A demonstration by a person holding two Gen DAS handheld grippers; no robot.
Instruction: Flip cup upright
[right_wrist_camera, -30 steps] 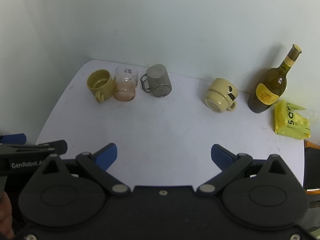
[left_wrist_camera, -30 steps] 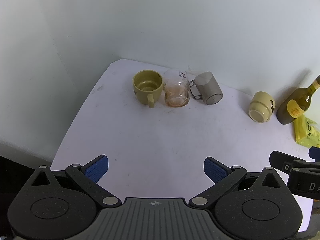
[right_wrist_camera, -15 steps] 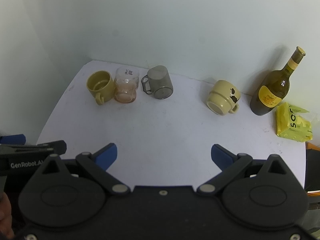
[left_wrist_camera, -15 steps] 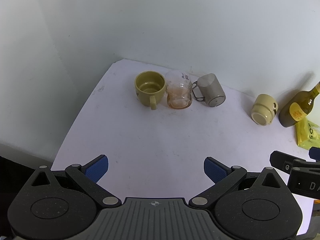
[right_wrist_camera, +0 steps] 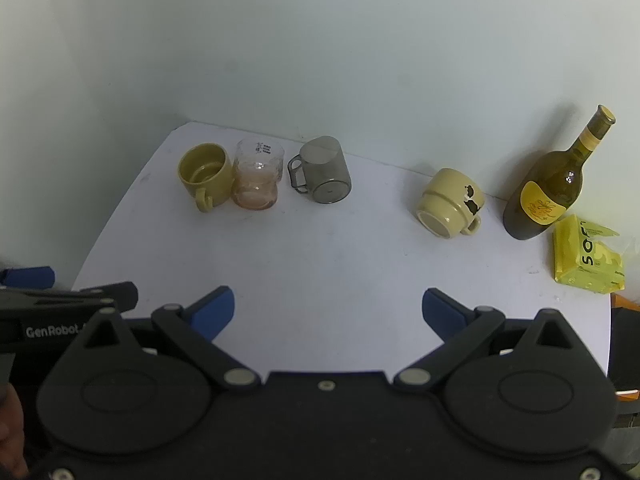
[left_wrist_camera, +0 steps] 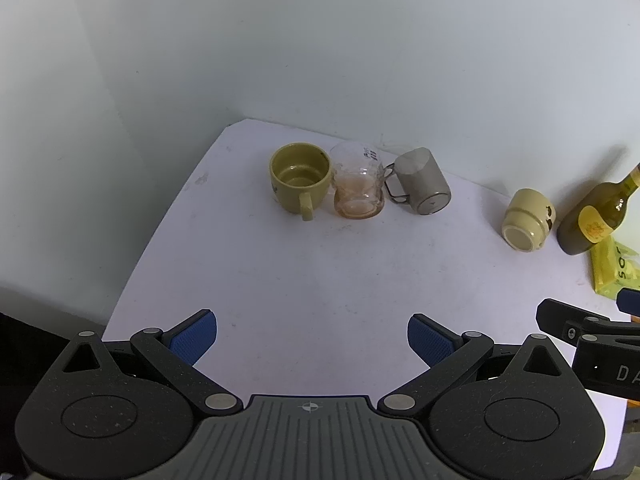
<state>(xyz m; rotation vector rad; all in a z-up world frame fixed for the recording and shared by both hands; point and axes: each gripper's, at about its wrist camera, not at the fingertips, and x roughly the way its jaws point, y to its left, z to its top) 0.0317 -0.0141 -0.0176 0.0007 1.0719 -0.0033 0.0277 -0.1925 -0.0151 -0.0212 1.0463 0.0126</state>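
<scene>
A cream mug with a dark print lies on its side at the back right of the white table, its base toward me; it also shows in the left wrist view. A grey mug stands upside down; it shows too in the left wrist view. An olive mug and a clear glass cup stand upright beside it. My right gripper and left gripper are both open and empty, near the table's front edge.
A green wine bottle stands at the back right, next to a yellow packet. White walls close the back and left. The table's left edge curves off near the left gripper.
Both grippers have pulled back and risen slightly; the cups look smaller and farther away. Nothing on the table has moved, and both grippers stay open.
</scene>
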